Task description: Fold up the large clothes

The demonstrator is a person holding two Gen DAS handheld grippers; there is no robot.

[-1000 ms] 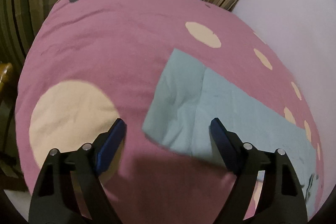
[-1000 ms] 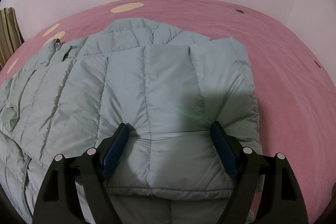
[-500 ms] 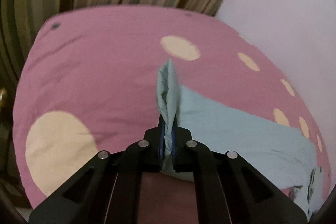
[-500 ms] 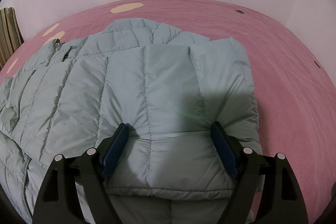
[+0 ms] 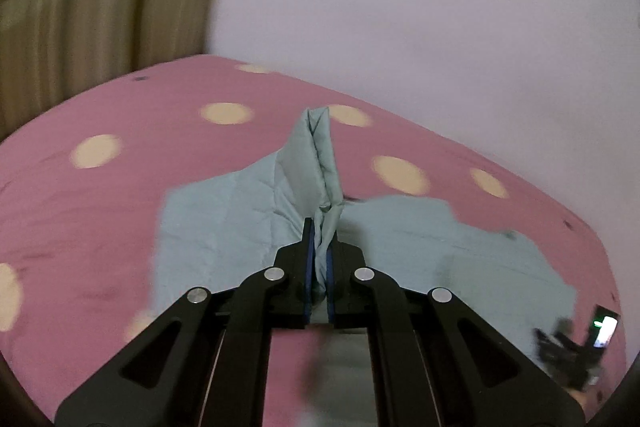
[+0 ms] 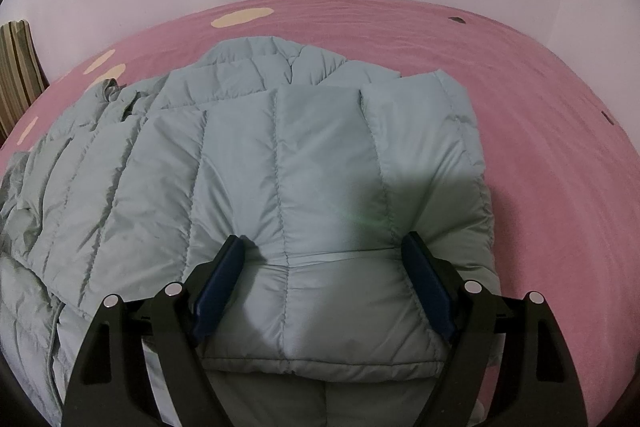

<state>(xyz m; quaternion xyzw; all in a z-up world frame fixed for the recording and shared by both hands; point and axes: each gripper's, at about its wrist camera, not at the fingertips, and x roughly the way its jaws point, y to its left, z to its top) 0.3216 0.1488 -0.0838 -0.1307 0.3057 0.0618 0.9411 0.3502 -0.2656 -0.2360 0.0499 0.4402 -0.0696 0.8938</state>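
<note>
Left gripper tilted down, jaws clamped on a lifted sleeve of the pale blue quilted jacket, right gripper jaws wide apart, pressed on the puffy folded jacket, on a pink spotted bedsheet

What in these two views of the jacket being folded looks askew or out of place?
Nothing is damaged. The left gripper pinches the pale blue puffer jacket's sleeve into a raised peak above the pink bedsheet, while the open right gripper rests on the jacket's folded part.
</note>
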